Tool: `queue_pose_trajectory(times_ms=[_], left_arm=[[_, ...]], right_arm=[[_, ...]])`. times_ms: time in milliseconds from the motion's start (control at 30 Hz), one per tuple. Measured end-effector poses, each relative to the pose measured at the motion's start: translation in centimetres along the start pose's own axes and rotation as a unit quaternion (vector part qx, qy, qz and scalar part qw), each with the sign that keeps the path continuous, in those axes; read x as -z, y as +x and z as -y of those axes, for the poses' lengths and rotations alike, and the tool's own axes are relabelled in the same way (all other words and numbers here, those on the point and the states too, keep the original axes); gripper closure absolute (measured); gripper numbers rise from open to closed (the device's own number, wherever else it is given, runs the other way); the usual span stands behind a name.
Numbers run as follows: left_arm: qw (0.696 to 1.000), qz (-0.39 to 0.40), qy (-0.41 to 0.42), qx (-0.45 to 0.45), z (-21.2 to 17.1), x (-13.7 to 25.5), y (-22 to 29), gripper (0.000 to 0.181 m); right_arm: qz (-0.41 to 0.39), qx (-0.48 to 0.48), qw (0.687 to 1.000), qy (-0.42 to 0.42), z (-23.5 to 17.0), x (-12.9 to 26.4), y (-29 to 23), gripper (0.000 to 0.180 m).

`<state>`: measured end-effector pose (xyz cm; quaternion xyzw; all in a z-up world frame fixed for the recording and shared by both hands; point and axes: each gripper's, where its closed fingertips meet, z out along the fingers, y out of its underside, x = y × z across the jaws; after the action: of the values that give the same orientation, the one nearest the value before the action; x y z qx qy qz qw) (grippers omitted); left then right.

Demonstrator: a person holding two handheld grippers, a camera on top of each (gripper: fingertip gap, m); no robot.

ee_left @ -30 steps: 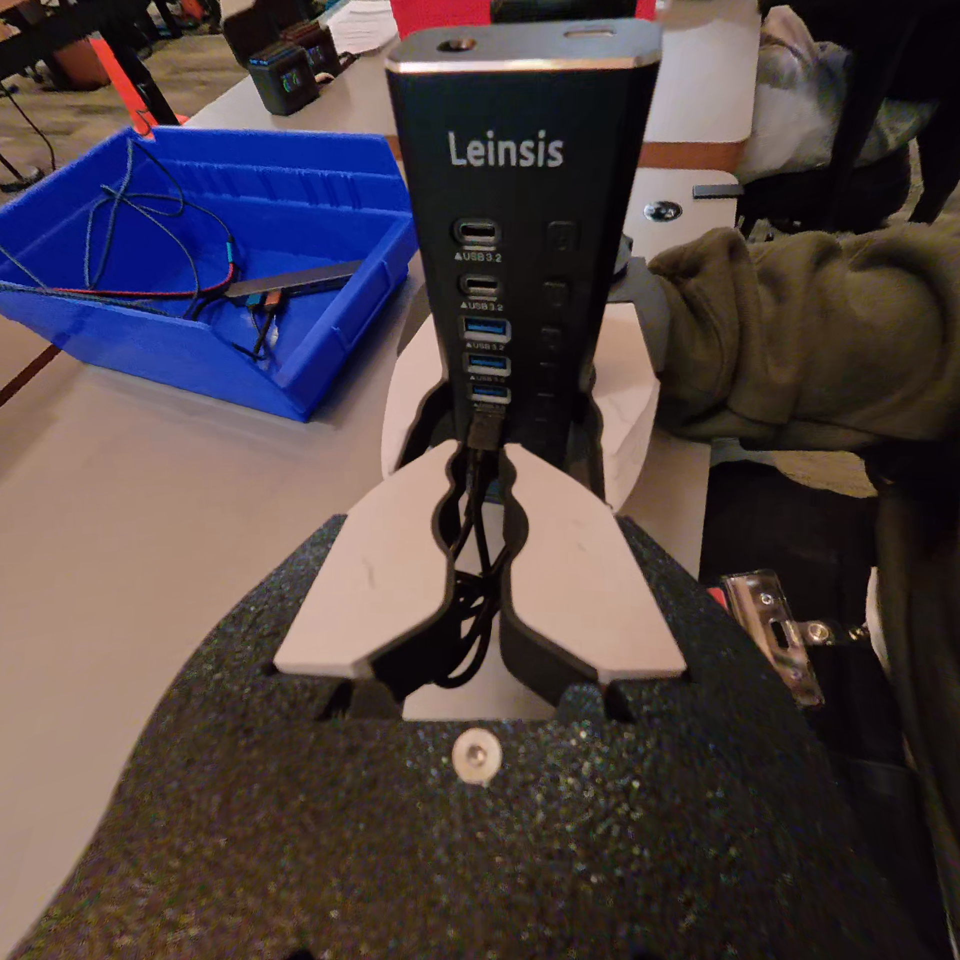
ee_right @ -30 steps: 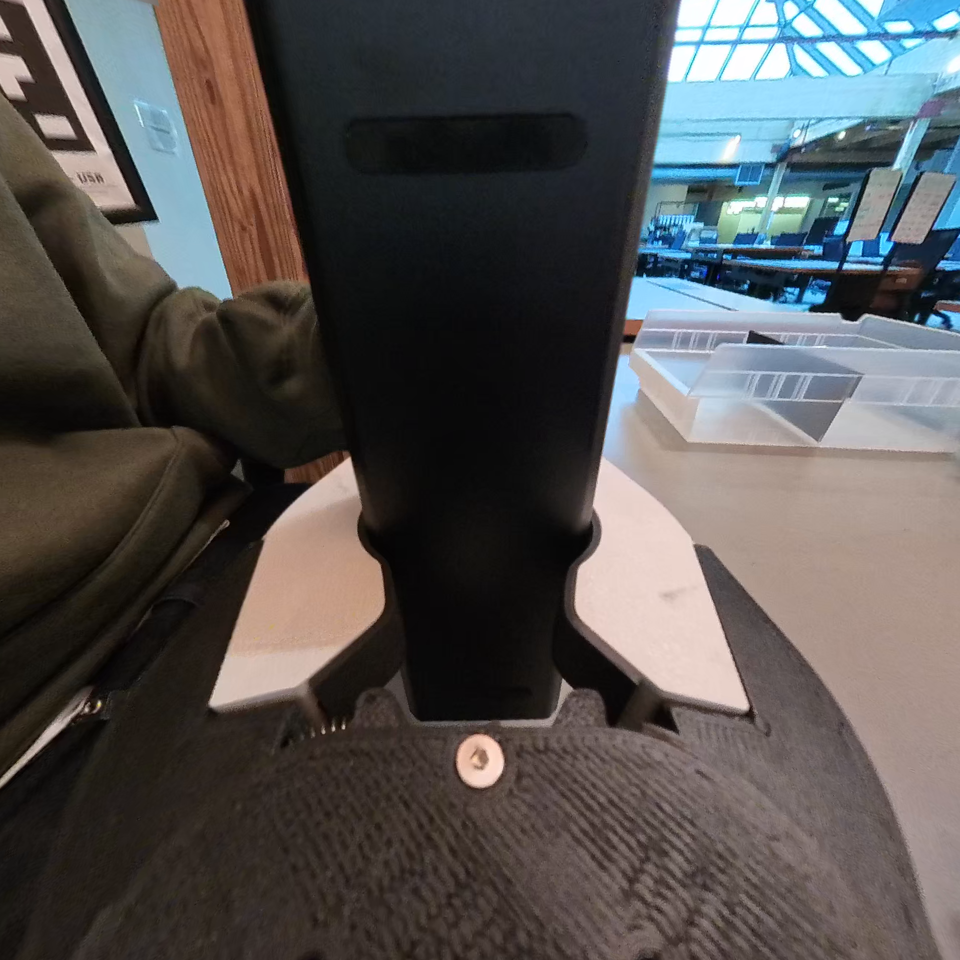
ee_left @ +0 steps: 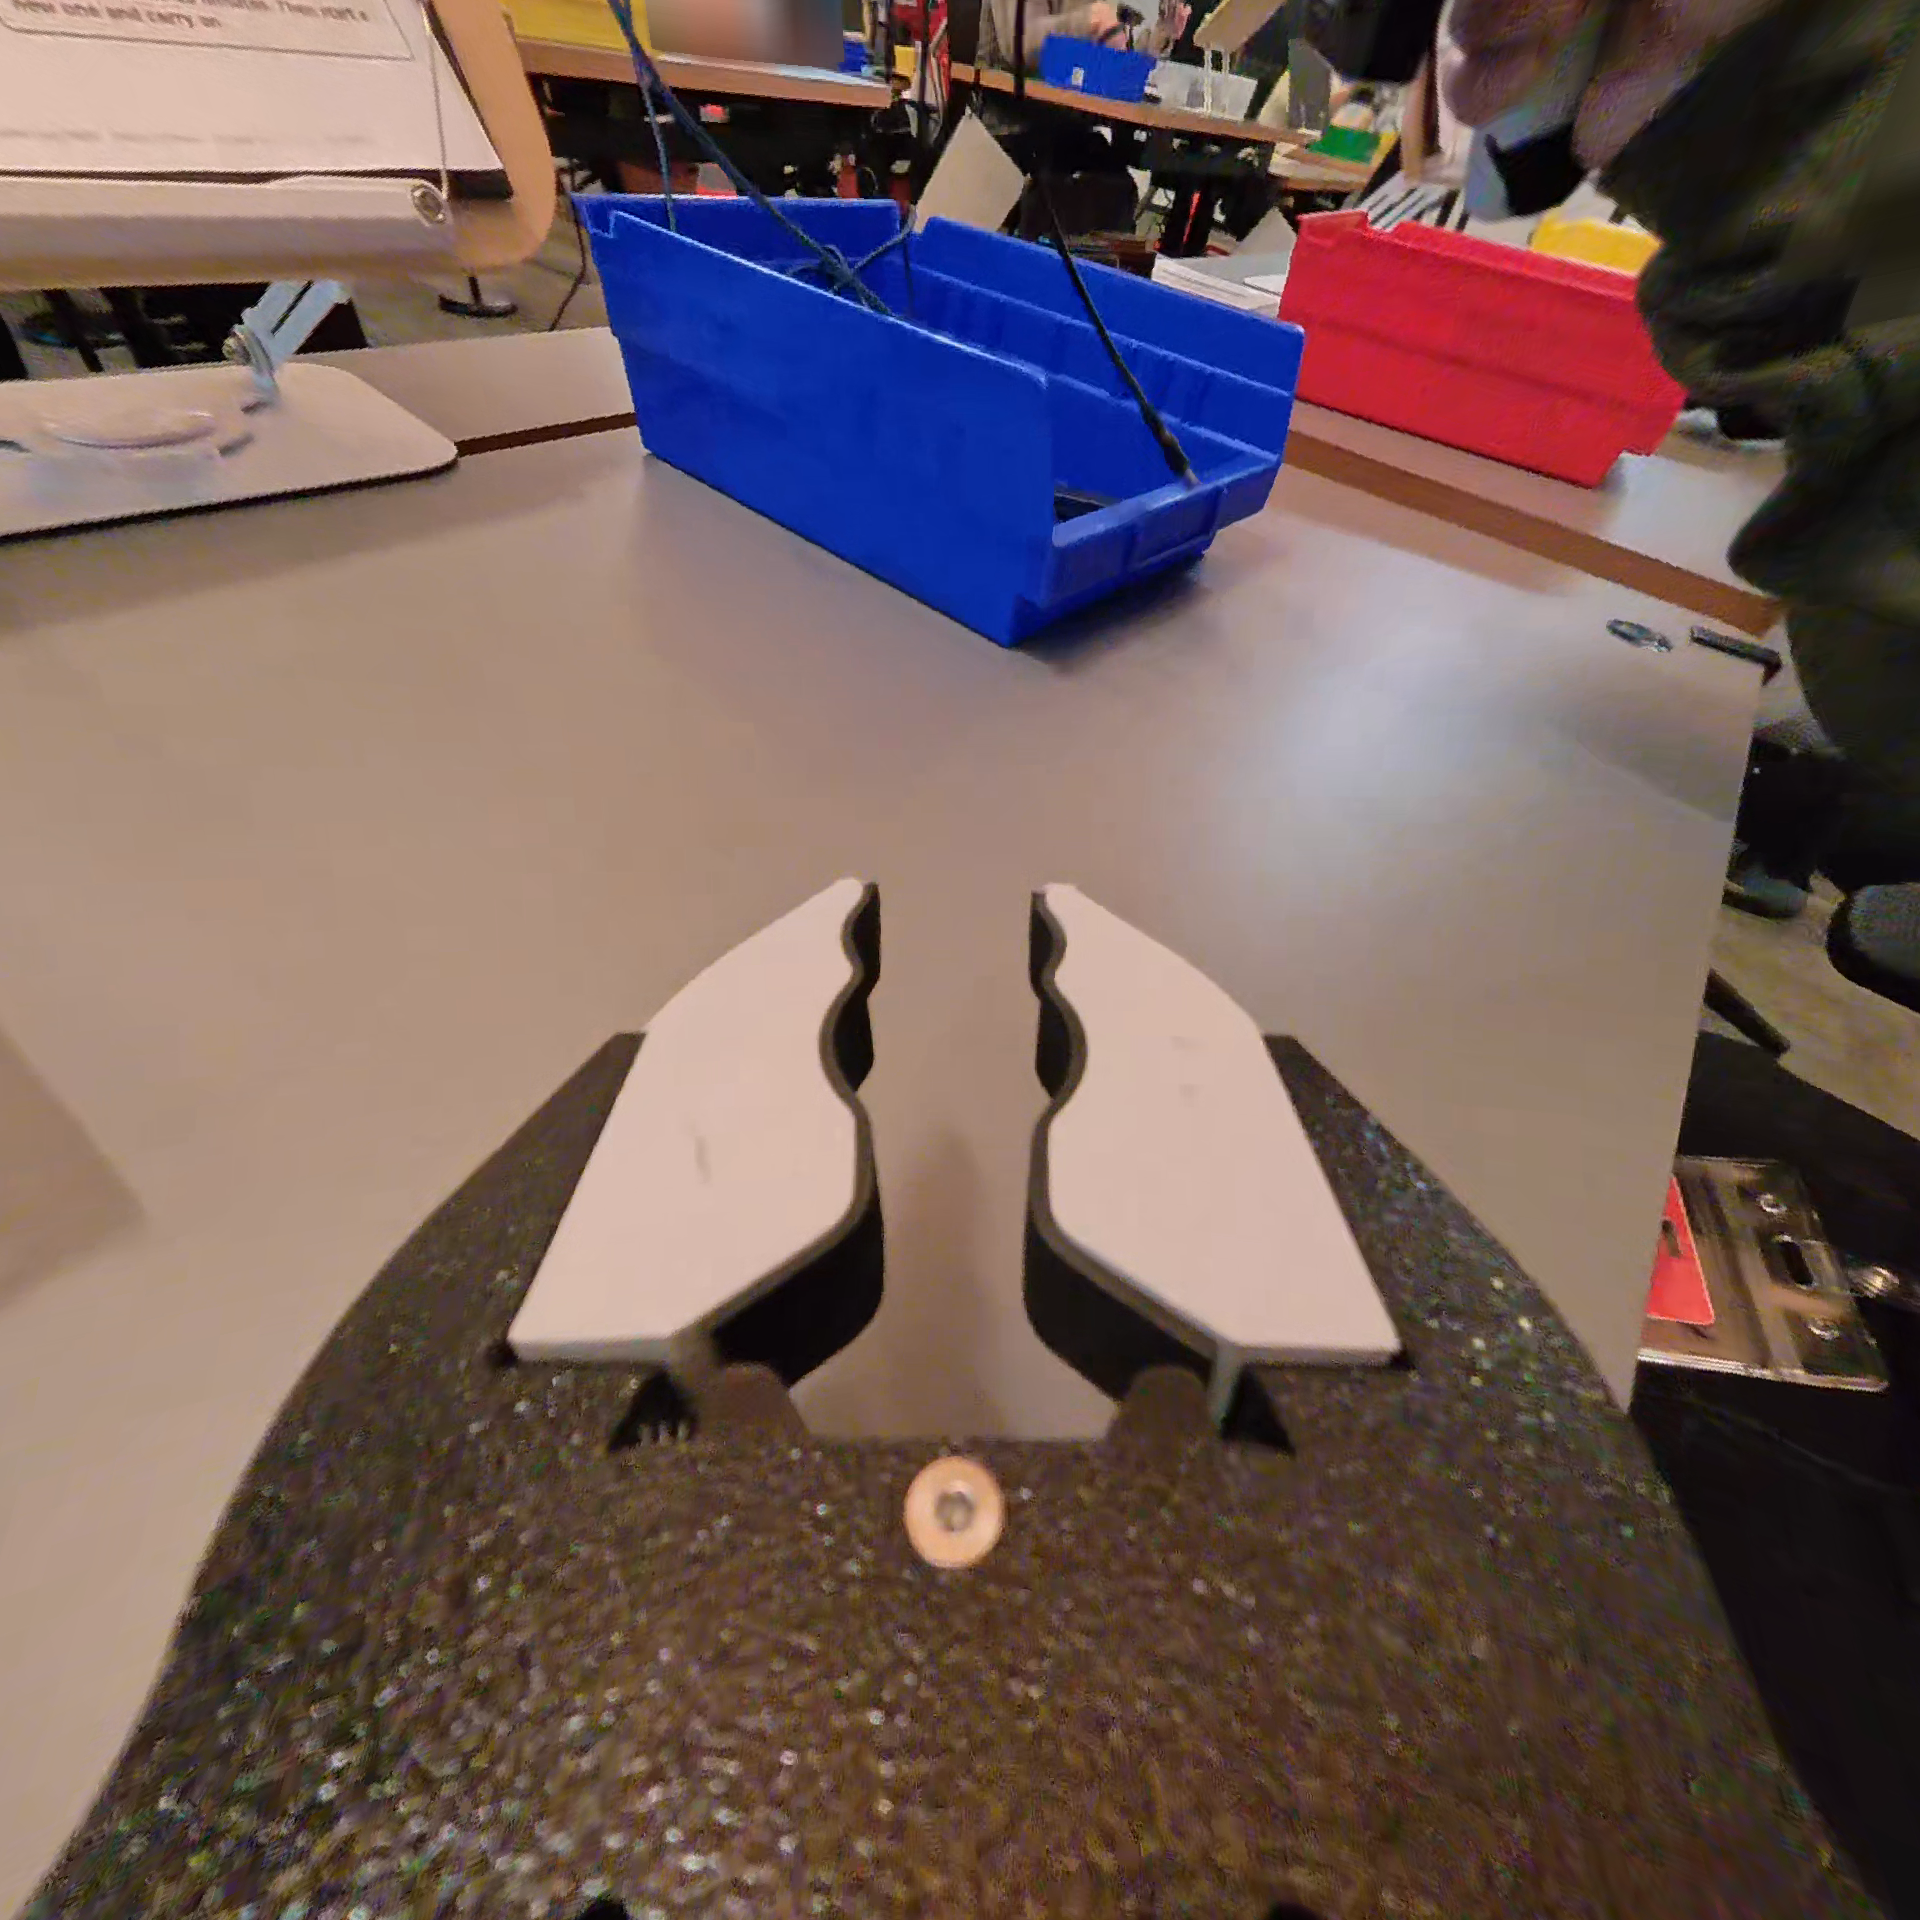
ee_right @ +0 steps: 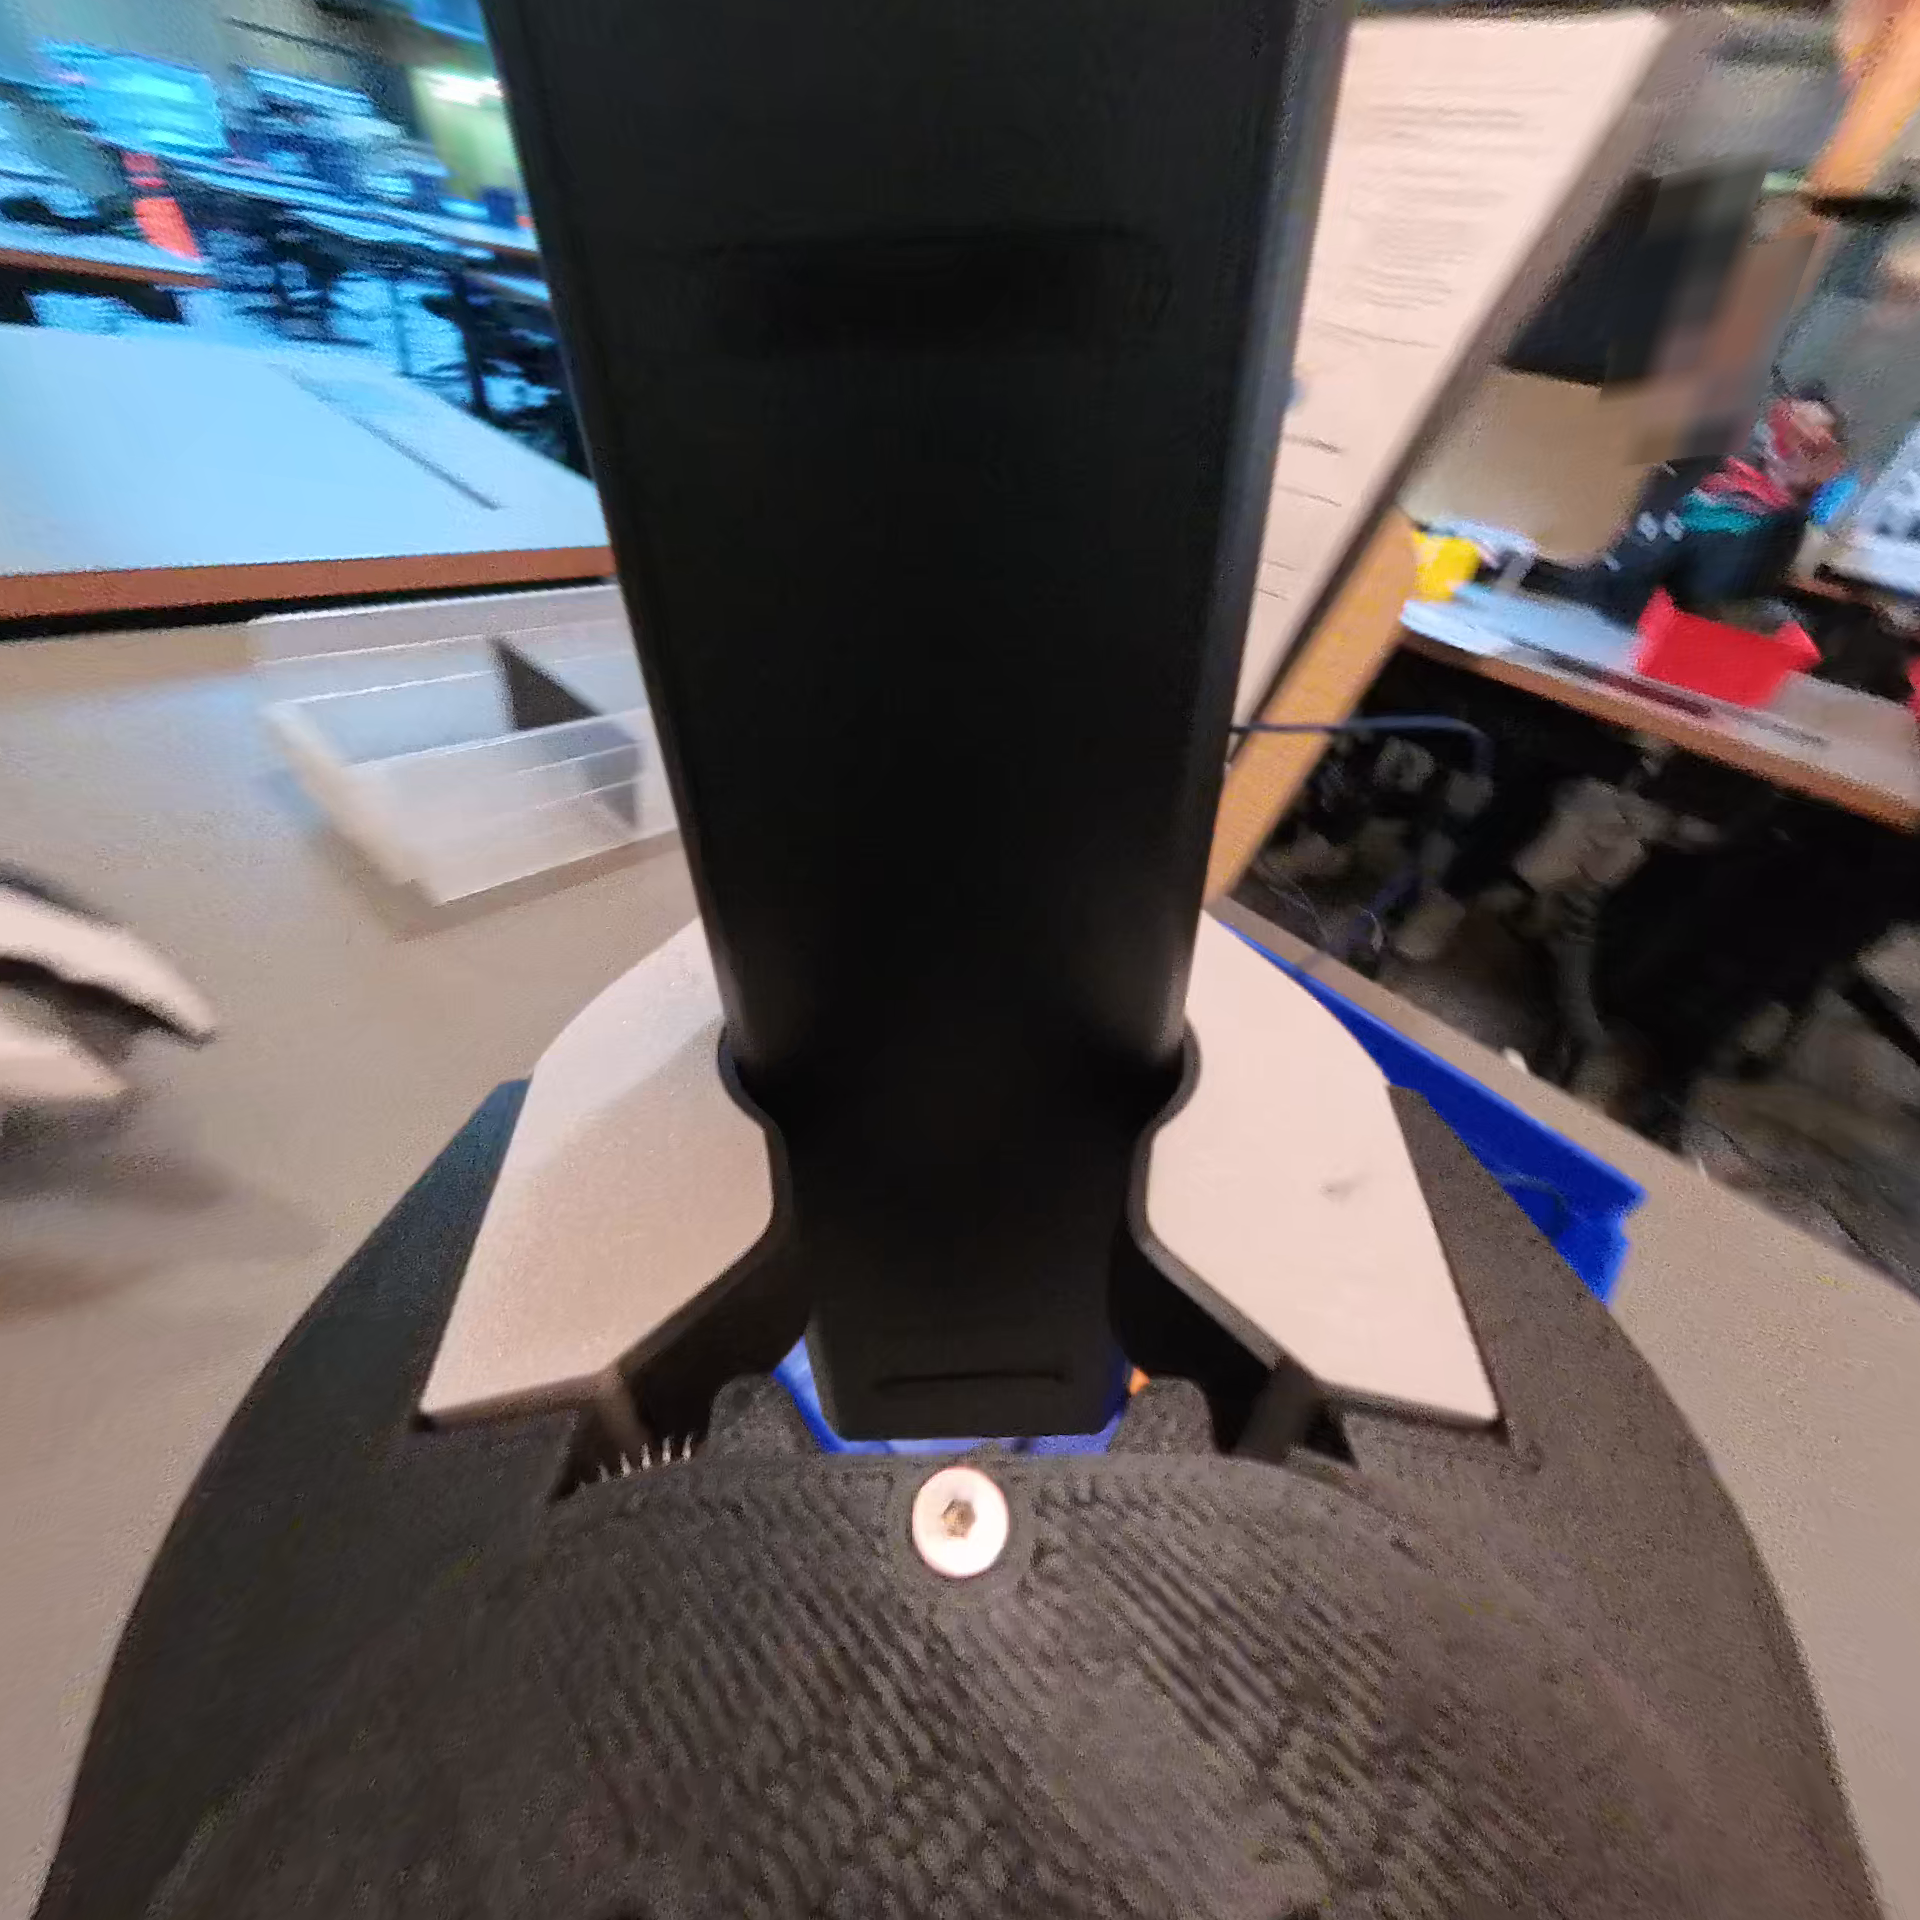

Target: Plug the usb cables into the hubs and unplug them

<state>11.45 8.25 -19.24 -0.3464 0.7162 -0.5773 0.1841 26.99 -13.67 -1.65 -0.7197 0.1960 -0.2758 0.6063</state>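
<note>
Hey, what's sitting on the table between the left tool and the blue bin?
Nothing. In the left wrist view, the stretch of grey table between the open left tool and the blue bin is bare.

A blue bin is set on the grey counter, far from the near edge. A clear tray is seen on the counter too.
</note>
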Motion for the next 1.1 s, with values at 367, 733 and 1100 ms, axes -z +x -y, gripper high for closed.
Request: queue_pose_trajectory(times_ms=[367, 733, 1100], left_arm=[[1.000, -0.014, 0.000, 0.003, 0.1, 0.0, 0.2, 0.158], [1.000, -0.020, -0.003, 0.012, 0.0, 0.0, 0.1, 0.159], [1.000, -0.014, -0.017, 0.009, -0.3, -0.2, 0.3, 0.157]], right_arm=[[-0.102, -0.080, 0.965, -0.228, -10.2, -4.6, 6.3, 0.107], [-0.123, -0.127, 0.942, -0.284, -14.1, -5.7, 6.8, 0.114], [-0.146, -0.110, 0.960, -0.211, -13.4, 3.0, 2.8, 0.114]])
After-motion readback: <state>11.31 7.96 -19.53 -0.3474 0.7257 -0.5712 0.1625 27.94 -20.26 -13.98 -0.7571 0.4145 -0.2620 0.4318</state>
